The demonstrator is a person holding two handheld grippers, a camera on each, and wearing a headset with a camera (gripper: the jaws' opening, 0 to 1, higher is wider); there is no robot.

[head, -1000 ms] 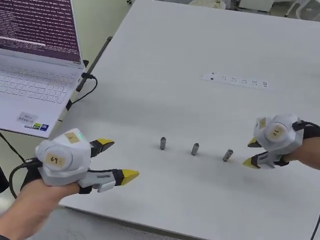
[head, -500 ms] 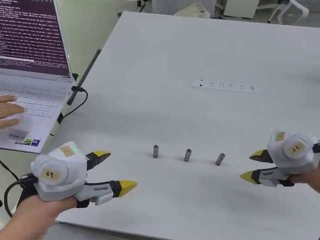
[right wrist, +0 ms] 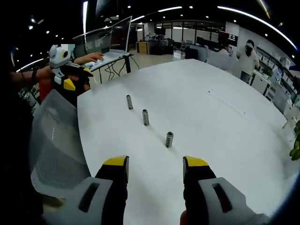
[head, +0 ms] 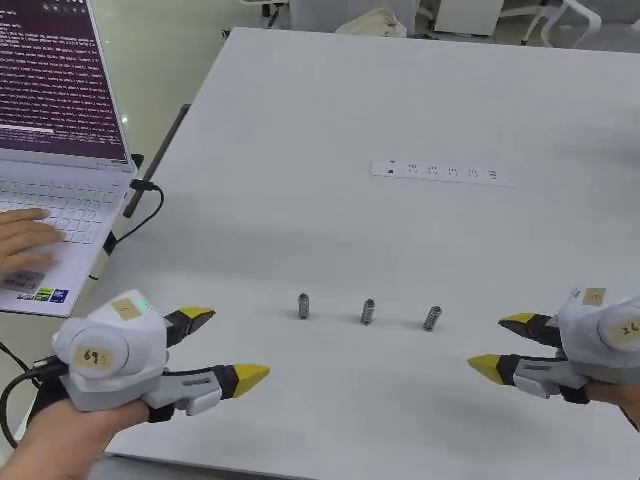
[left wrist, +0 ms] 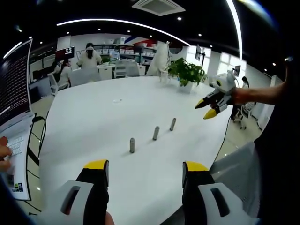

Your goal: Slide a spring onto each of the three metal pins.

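Holding my left tool (head: 228, 345) and right tool (head: 500, 343), both spread. Three springs (head: 367, 312) stand upright, axes vertical, in a row between them on worktop (head: 330, 110).

Head view looks down on the white table (head: 330, 120). Gripper views skim low from opposite ends, sharing the row of pins (head: 367, 312).
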